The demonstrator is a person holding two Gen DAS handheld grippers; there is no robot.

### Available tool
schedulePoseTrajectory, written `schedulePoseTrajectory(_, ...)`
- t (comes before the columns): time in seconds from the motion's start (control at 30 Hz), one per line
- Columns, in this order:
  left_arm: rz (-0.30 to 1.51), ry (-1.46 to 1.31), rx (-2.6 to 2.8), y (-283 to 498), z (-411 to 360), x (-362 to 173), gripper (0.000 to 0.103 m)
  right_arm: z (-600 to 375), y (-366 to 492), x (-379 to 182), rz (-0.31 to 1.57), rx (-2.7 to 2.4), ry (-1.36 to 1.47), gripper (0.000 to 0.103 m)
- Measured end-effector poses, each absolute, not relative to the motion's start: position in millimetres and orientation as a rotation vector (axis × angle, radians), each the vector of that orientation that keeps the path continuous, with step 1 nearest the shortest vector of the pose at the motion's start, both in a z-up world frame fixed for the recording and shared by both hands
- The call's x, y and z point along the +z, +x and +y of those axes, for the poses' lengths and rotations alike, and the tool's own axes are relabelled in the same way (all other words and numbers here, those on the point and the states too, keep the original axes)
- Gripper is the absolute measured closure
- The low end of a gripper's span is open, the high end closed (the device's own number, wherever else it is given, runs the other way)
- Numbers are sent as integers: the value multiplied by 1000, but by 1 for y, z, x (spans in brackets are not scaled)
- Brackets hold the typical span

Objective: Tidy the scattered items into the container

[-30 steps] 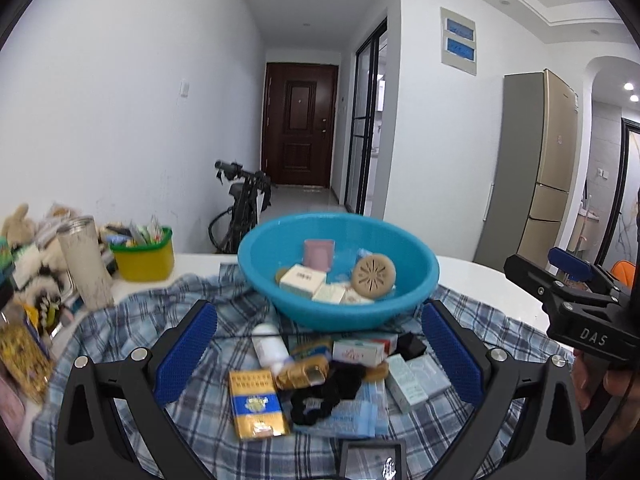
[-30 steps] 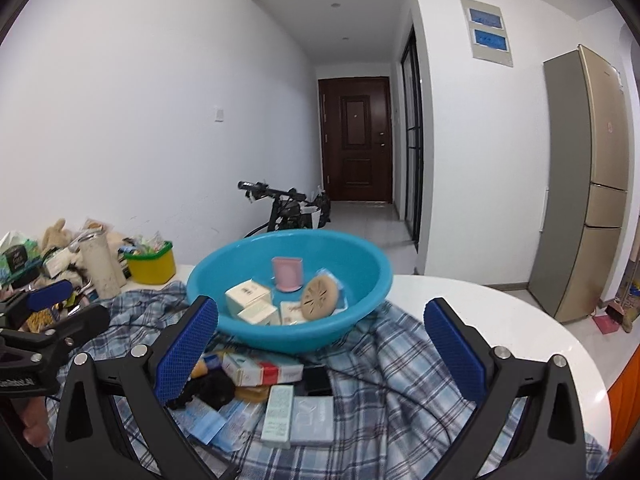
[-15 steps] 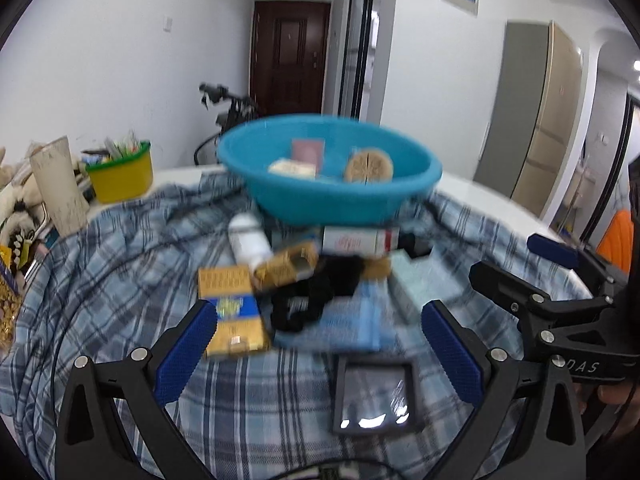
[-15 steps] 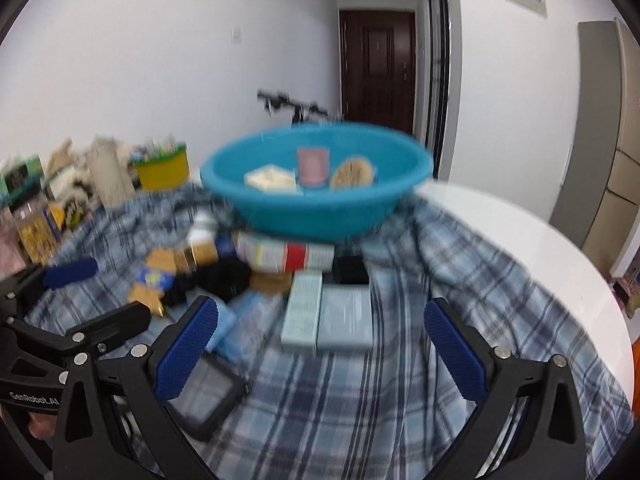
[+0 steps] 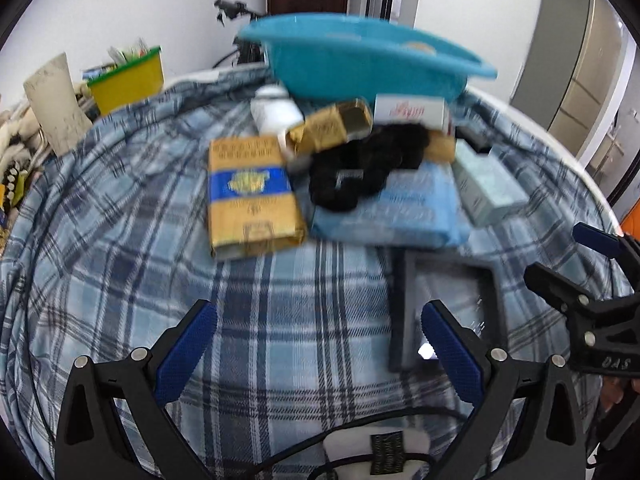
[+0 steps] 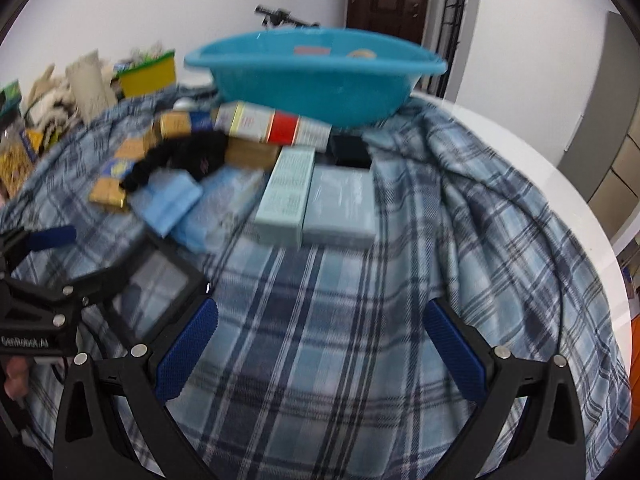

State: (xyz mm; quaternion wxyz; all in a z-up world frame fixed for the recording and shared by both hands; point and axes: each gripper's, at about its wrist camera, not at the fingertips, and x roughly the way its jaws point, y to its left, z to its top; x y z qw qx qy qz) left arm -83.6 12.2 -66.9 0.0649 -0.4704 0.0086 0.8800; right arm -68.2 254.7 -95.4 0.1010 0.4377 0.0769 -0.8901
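The left tongs (image 5: pixel 320 344) stand wide apart with nothing between their blue-padded fingers (image 5: pixel 186 350), hanging over bare blue plaid cloth (image 5: pixel 120 264) that covers the round white worktop (image 6: pixel 560 184). Just beside the right-hand finger lies a flat black-framed square case (image 5: pixel 444 304); whether the two touch cannot be told. The right tongs (image 6: pixel 320 346) are equally wide apart and hold nothing, also over bare cloth.

Farther back sits the round turquoise plastic basin (image 5: pixel 360 60), with a few small items inside, blurred. The scattered things lie in a heap in front of it: a gold and blue flat box (image 5: pixel 250 196), a black fabric bundle (image 5: pixel 364 168), a light blue plastic-wrapped pack (image 5: pixel 400 212), a white bottle (image 5: pixel 274 114), a pale green carton (image 6: pixel 286 196) touching a grey-blue flat box (image 6: pixel 340 208), and a long white and red carton (image 6: pixel 272 126) against the basin's foot.
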Motion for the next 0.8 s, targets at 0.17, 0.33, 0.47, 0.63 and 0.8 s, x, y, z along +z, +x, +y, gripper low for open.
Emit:
schedulePoseTrajectory(0.17,-11,-1433,2637,-85,10,-71,0,256,-72,-110,193,-2598,1362,0)
schedulePoseTrajectory(0.33,-15,-1375,2685,-80,12,-71,0,260,-73,-111,171,-2606,1371,0)
schedulePoseTrajectory(0.47,-11,-1426,2661,-86,12,-69,0,261,-74,-110,158,-2592,1451,0)
schedulePoseTrajectory(0.63,18,-1565,2566,-99,14,-67,0,261,-89,-108,130,-2521,1652,0)
schedulePoseTrajectory(0.8,22,-1652,2520,-108,16,-67,0,260,-102,-106,131,-2450,1770,0)
